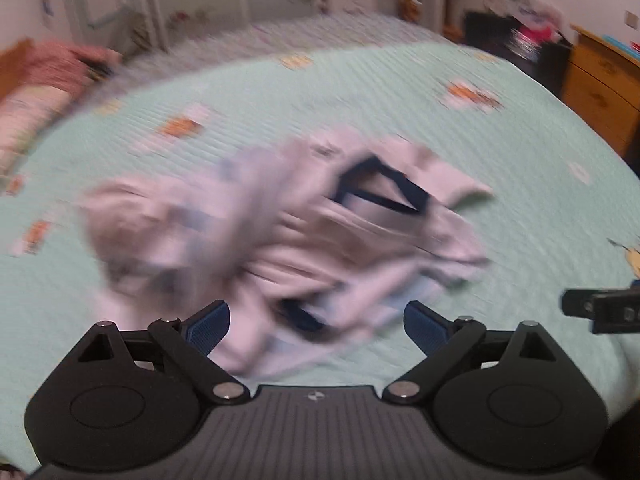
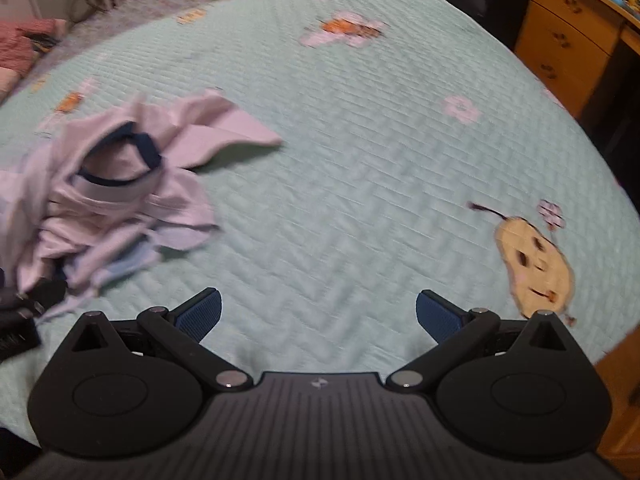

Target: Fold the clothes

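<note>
The garment [image 1: 280, 232], a pale lilac top with dark navy trim at the neck opening, lies crumpled in a loose heap on the quilt [image 2: 360, 160]; no flat panel, aligned edge or crease is visible, so as the pictures show it the garment is unfolded and the whole fold remains to be made. One flap, probably a sleeve, extends from the heap toward the dresser side. The left gripper [image 1: 316, 320] hangs directly over the near edge of the garment with its jaws spread wide and nothing between the blue pads. The right gripper [image 2: 318, 312] stands over bare quilt beside the garment, on the dresser side, jaws likewise spread and empty. Motion blur in the left wrist view hides fine detail of the cloth. Beneath the garment, the quilt is mint green, stitched in a zigzag pattern, with flower and bee appliqués and a pear-faced figure [image 2: 534, 268] well apart from the garment. Beyond the quilt, a wooden dresser [image 2: 568, 40] stands on one side, reddish bedding [image 1: 52, 68] on the opposite side, and pale cabinet doors behind.
</note>
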Demonstrator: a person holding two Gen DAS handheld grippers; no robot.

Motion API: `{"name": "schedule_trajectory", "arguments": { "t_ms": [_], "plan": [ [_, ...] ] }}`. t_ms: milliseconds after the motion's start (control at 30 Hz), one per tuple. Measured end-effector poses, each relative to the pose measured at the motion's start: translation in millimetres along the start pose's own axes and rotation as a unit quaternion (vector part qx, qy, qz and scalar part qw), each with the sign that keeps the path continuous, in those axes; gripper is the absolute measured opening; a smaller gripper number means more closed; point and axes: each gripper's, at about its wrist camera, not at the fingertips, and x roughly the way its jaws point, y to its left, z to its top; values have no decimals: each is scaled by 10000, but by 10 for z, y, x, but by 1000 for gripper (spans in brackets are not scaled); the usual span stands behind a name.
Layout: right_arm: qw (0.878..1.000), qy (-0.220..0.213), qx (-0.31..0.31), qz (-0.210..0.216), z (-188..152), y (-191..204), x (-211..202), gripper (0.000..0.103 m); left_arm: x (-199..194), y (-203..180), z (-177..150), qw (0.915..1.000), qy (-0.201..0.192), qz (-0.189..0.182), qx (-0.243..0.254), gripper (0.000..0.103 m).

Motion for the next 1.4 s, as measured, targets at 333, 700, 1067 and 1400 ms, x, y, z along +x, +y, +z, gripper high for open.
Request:
{"name": "schedule_trajectory", "arguments": {
  "t_ms": [333,700,1067,1400],
  "plan": [
    [9771,-1043,-1522,1064,101,891,-186,103,-36,863,18,9954,-481,701,-442,98],
    [9518,-1357,-2454,1242,313,1509,258,81,90,1038,-152,9960,-418,773,-139,98],
    [9595,-543,-2427,1323,430,1738,654,56,192,1171,-190,9983,-110,549,-133,98],
    [9648,-269,-2204,1410,400,1774,558,10,128,1173,-210,9979,85,594,-234,98]
  ]
}}
